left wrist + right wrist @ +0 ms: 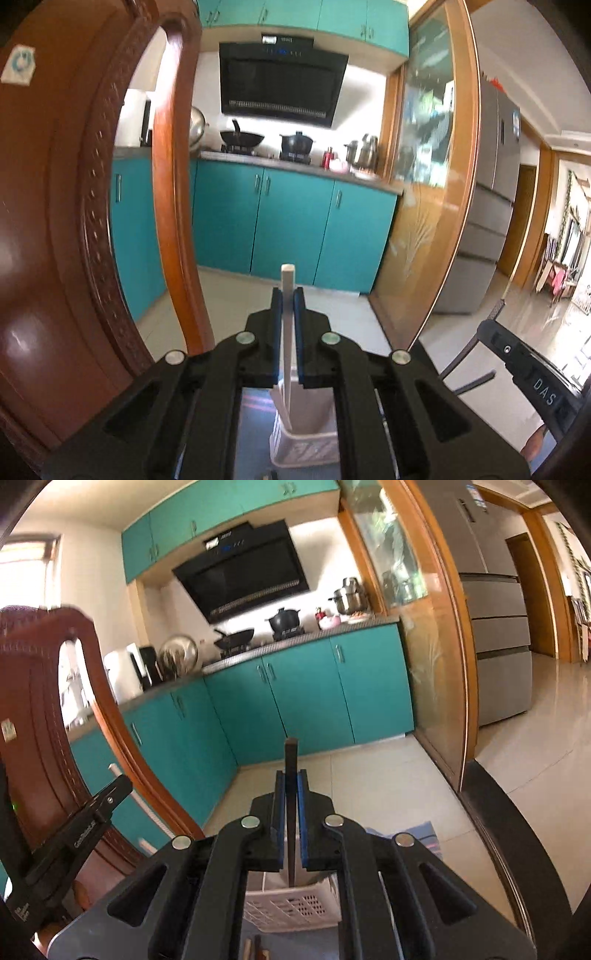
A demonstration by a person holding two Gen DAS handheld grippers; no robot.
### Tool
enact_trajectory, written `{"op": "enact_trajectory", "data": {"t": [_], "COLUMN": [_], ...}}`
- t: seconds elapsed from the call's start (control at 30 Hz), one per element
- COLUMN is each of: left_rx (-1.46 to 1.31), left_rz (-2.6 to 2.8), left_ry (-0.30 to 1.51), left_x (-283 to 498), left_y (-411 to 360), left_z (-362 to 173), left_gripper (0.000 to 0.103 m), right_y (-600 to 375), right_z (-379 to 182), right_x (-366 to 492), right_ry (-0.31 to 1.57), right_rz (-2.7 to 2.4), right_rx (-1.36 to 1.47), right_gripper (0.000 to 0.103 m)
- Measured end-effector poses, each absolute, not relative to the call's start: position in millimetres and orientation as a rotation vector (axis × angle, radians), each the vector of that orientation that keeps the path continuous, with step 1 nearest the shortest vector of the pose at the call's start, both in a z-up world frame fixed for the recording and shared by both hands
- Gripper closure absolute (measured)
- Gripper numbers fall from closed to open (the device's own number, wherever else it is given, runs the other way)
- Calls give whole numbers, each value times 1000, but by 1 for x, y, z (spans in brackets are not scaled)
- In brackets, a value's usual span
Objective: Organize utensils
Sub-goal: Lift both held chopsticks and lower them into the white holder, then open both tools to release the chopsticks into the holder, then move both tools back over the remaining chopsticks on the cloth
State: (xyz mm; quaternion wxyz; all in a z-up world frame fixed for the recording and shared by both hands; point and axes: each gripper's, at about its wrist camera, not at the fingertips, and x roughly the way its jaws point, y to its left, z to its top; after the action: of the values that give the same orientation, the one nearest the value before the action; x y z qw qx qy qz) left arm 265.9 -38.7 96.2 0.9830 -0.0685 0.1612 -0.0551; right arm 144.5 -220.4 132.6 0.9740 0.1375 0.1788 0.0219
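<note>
White perforated basket [291,910], teal cabinets [306,698].

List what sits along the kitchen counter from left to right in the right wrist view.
White appliance → round steel lid → black wok → black lidded pot → pink dish → steel pot.

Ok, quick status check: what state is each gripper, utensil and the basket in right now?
Left gripper: shut on the white utensil.
White utensil: held upright, lower end in the basket.
Right gripper: shut on the dark utensil.
Dark utensil: held upright, lower end over or in the basket; cannot tell which.
Basket: upright, open at the top.
</note>
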Motion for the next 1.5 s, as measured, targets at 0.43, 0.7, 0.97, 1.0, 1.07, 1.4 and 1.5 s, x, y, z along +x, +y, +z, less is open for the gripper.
{"op": "enact_trajectory", "data": {"t": [0.43,0.7,0.97,1.0,1.07,1.4,1.5], "left_rx": [-169,-189,-119,-128,-160,-86,-74], "left_rz": [-111,-127,-92,-99,-119,-117,-116], "left_ry": [318,314,565,635,745,765,772], "left_x": [238,194,196,204,216,213,213], "left_y": [-18,5,2,-1,-4,-17,-18], "left_z": [92,88,20,8,-11,-17,-16], "left_gripper": [73,70,70,70,70,60,60], "right_y": [-239,-225,-216,-217,-215,-194,-191], "right_z": [159,149,10,-12,-47,-76,-78], "right_x": [86,38,110,121,135,143,140], "right_ry": [298,374,860,940,1086,1137,1147], "right_rz": [66,243,138,105,54,22,2], "right_rx": [263,193,132,142,140,85,104], "right_gripper": [71,71,71,71,71,72,92]}}
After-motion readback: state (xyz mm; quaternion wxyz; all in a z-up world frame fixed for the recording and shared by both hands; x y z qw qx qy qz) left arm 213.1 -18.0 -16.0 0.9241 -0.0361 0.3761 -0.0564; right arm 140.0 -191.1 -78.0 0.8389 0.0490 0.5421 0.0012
